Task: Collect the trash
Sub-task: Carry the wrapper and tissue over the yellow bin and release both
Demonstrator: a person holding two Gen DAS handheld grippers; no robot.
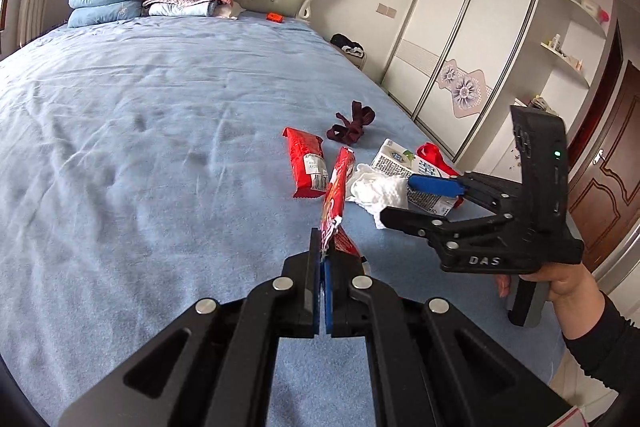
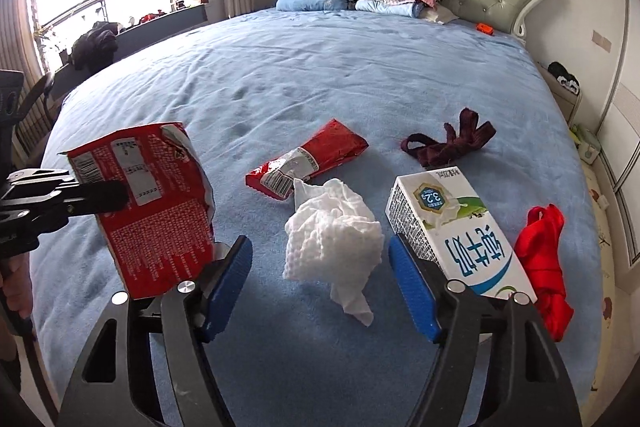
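While left gripper [image 1: 324, 291] clamps torn wrapper [image 1: 336, 203], right gripper [image 2: 320, 279] jaws straddle tissue [image 2: 332, 239], apart.

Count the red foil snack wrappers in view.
2. One red foil snack wrapper is clamped in the left gripper; the other lies on the blue bedspread beyond the crumpled white tissue.

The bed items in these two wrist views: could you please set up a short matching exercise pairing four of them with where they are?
Things:
1. torn red wrapper
2. crumpled white tissue
3. milk carton
4. dark maroon cloth

Places:
A. lying behind the carton, nearer the headboard
B. between the open fingers of the right gripper
C. clamped in the left gripper, off the blanket
D. beside the red ribbon

Pairs: 1-C, 2-B, 3-D, 4-A
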